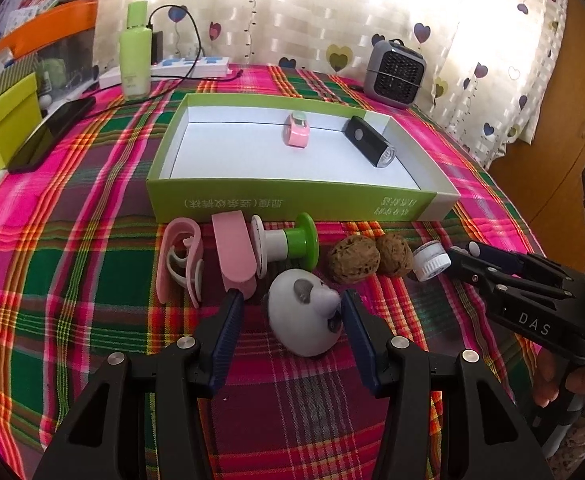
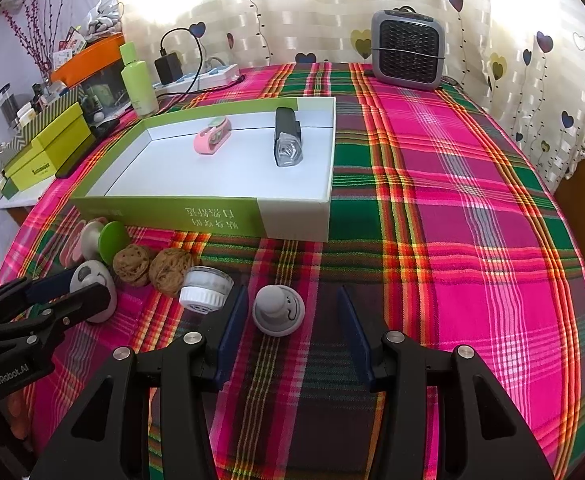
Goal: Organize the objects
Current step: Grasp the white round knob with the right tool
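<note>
Pink and green plaid cloth (image 1: 72, 264) lies under everything. In my left view, my left gripper (image 1: 290, 306) stands spread around the white mouse toy (image 1: 304, 316); its right pad is at the toy's nose, though I cannot tell if it touches. Behind run a pink clip (image 1: 182, 260), pink case (image 1: 234, 252), green-capped spool (image 1: 288, 246), two walnuts (image 1: 366, 260) and a small jar (image 1: 432, 260). The box (image 1: 292, 200) holds a pink car (image 1: 296, 130) and a black torch (image 1: 370, 140).

In my right view, my right gripper (image 2: 292, 308) is spread around a grey knob (image 2: 278, 310), pads clear of it. The left gripper (image 2: 72, 292) sits at the mouse toy (image 2: 92, 280), beside the walnuts (image 2: 152, 268) and jar (image 2: 204, 290).
</note>
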The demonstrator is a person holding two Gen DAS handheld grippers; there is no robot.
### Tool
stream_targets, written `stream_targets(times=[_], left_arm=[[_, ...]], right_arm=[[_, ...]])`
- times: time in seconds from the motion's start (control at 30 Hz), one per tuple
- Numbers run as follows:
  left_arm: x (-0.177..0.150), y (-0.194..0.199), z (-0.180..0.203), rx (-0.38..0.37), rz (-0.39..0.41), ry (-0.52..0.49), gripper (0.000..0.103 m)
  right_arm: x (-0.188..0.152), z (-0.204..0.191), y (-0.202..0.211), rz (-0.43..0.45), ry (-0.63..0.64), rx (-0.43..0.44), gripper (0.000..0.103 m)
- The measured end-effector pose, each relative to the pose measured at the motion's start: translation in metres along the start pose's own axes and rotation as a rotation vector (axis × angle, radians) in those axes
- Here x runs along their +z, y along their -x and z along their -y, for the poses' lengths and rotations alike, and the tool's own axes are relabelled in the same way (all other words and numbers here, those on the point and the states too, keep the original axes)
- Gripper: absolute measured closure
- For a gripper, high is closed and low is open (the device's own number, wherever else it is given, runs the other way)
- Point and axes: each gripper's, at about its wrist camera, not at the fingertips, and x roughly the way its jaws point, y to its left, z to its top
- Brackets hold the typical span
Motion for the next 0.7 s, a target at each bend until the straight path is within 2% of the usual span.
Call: stream_targets(times=[0.23, 0.4, 0.7], left_arm=[[-0.0001, -0.0007, 0.0016, 0.01, 0.0, 0.003, 0.054], [-0.0008, -0.0006, 0.0012, 0.006, -0.002, 0.016, 0.061], [-0.0031, 0.0018, -0.0019, -0.004, -0.004, 0.029, 0.07]], right_arm=[[0.0004, -0.0021, -0.0009, 0.0, 0.011, 0.005, 0.067], [-0.0008, -0.0034, -0.001, -0.001, 0.022, 0.01, 0.076], [-0.0022, -0.0041, -0.0004, -0.001, 0.024, 0.013, 0.076]])
